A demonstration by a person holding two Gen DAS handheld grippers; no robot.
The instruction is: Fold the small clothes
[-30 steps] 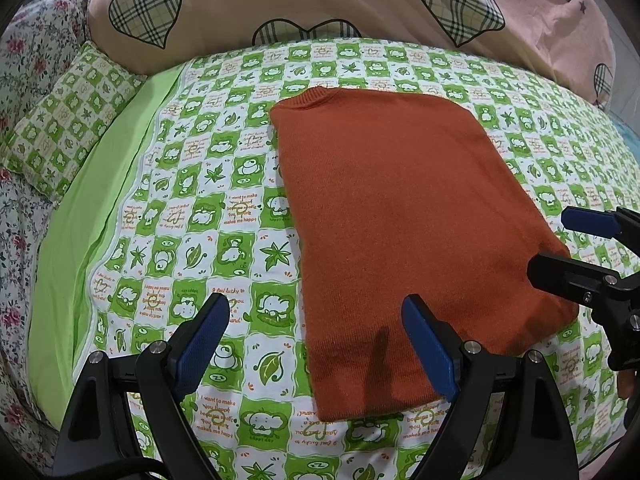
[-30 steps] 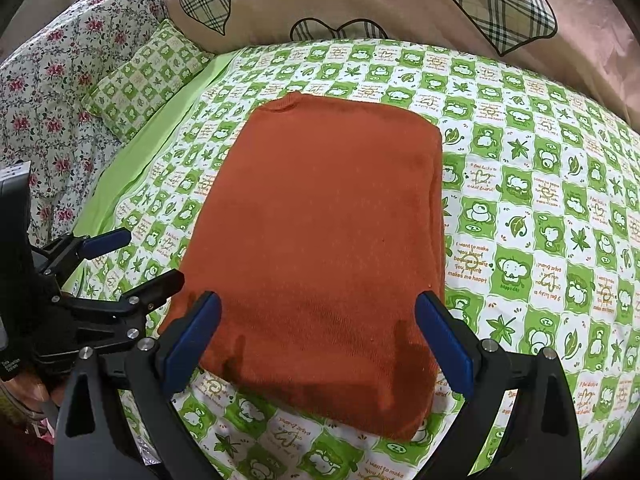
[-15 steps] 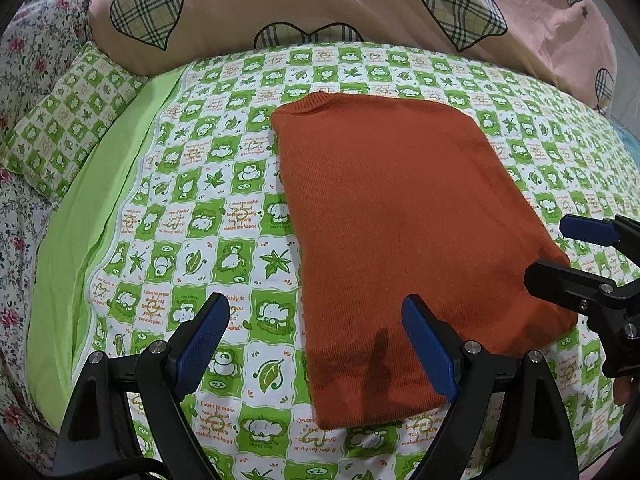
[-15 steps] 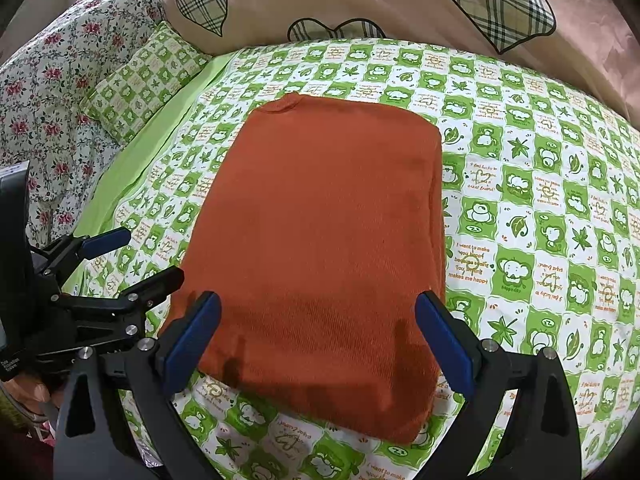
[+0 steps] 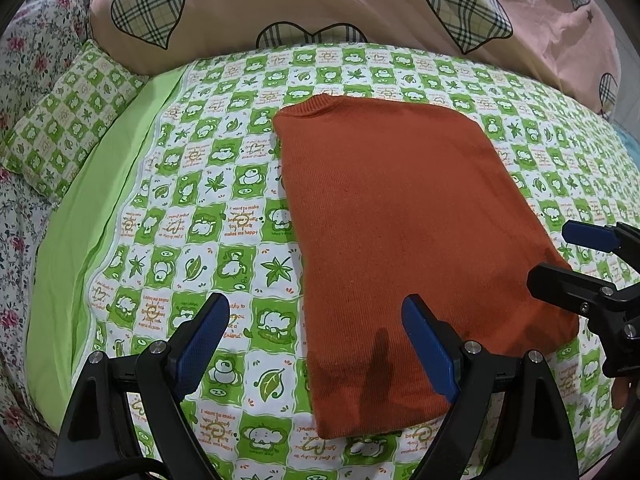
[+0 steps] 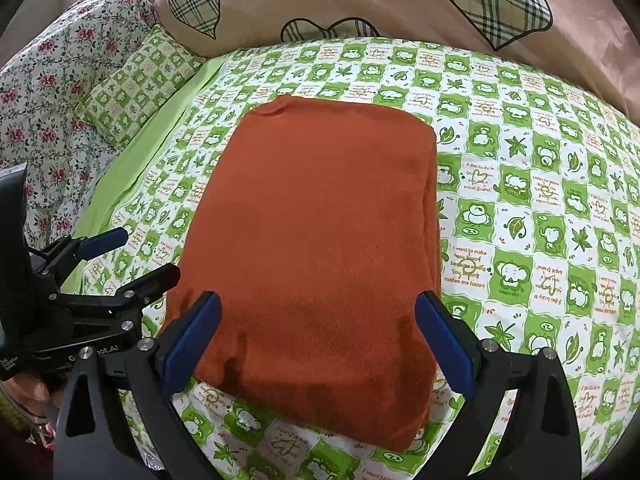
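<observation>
Both hand-held grippers sit low over the near edge of the bed, and both are spread wide with nothing between their blue pads. Left hand-held gripper point(image 5: 316, 344): jaws far apart, its right pad above the near left corner of the orange sweater point(image 5: 404, 240), its left pad over bare sheet. Right hand-held gripper point(image 6: 318, 342): equally wide, straddling the sweater's near edge, one pad over each near corner, no cloth pinched. Whether the pads touch the knit, I can't tell.

Just ahead of the fingers lies that sweater point(image 6: 320, 240), folded into a neat flat rectangle, its collar at the far left corner. From the left camera, the right hand-held gripper point(image 5: 576, 256) pokes in at the sweater's right side; from the right camera, the left hand-held gripper point(image 6: 132, 256) shows at the sweater's left edge.

Under it all, the green-and-white checked bedsheet point(image 5: 224, 216). Further left, a matching checked pillow point(image 5: 60, 132) beside a floral quilt point(image 6: 48, 92). Beyond the sweater, a pink duvet with plaid hearts point(image 5: 320, 0).
</observation>
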